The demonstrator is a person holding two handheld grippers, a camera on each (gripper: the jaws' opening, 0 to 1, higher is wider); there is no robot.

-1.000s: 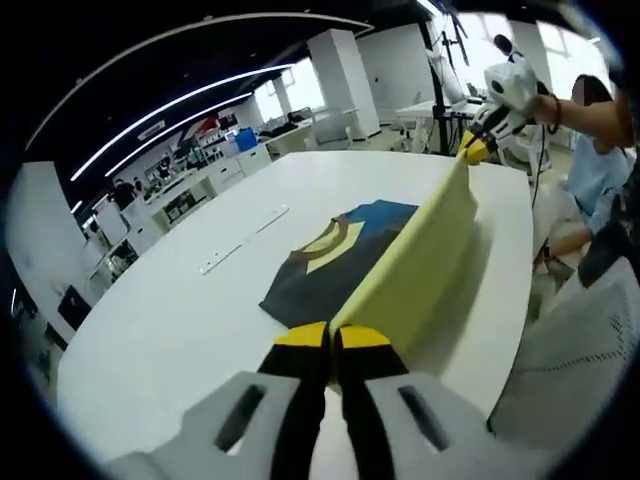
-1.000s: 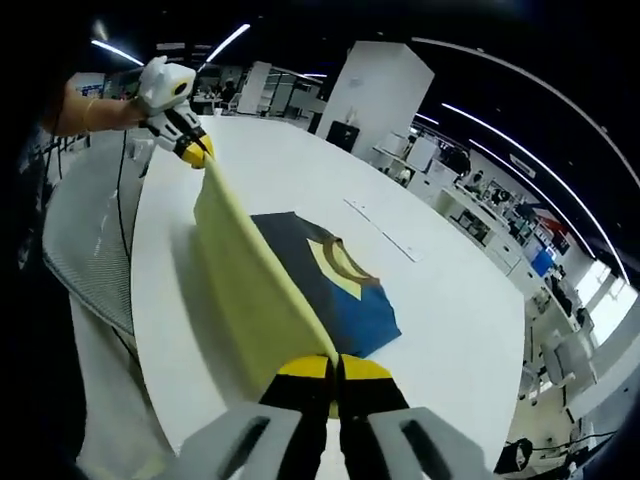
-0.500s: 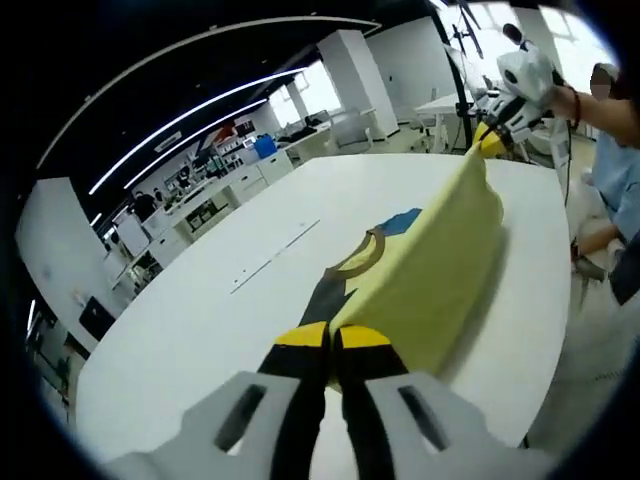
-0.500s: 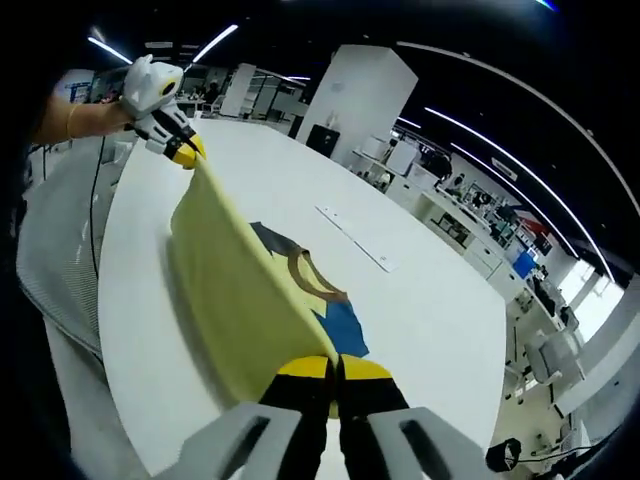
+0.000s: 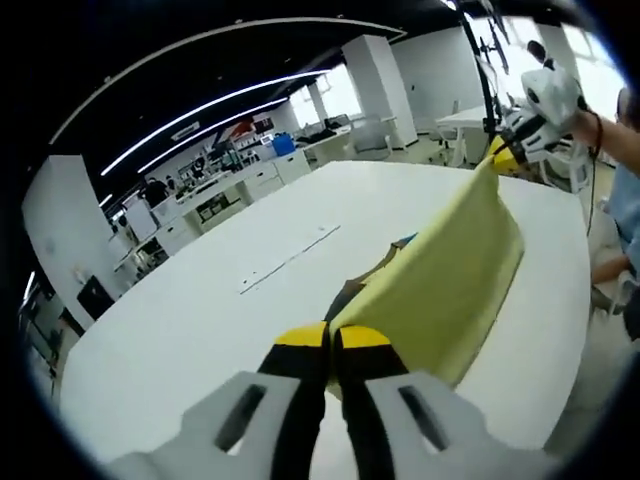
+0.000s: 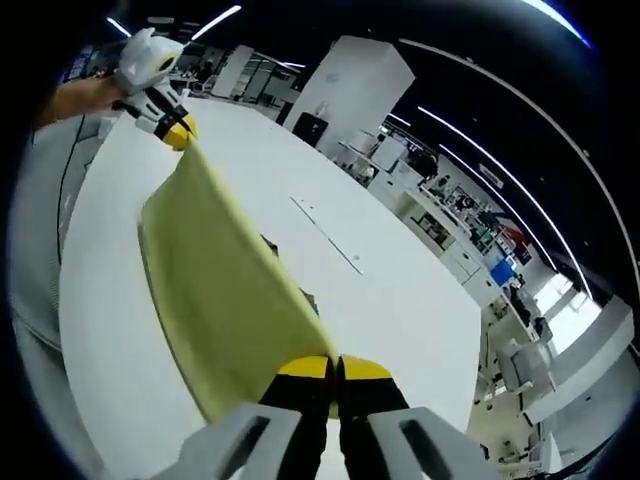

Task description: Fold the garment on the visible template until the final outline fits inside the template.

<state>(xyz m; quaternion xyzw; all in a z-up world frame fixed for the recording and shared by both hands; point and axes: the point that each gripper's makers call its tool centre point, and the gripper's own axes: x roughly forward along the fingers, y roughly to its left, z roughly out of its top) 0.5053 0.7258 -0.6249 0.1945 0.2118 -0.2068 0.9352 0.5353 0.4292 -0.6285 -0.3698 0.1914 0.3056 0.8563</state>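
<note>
Left gripper view is showing the left gripper clamped on one corner of the garment, whose yellow panel is stretching toward two o'clock to the right gripper, which is pinching the far corner. Compared with a second ago, the lifted yellow layer is now covering nearly all of the dark and blue part that lay open on the worktop; only a sliver is peeking out at twelve o'clock of the jaws. That suggests the fold is being carried across and is roughly midway, not yet laid down.

Right gripper view is showing the right gripper closed on its corner, the garment running toward eleven o'clock to the left gripper. Both grippers are being held above the worktop, keeping the edge taut. Two thin strips are lying beyond the garment.
</note>
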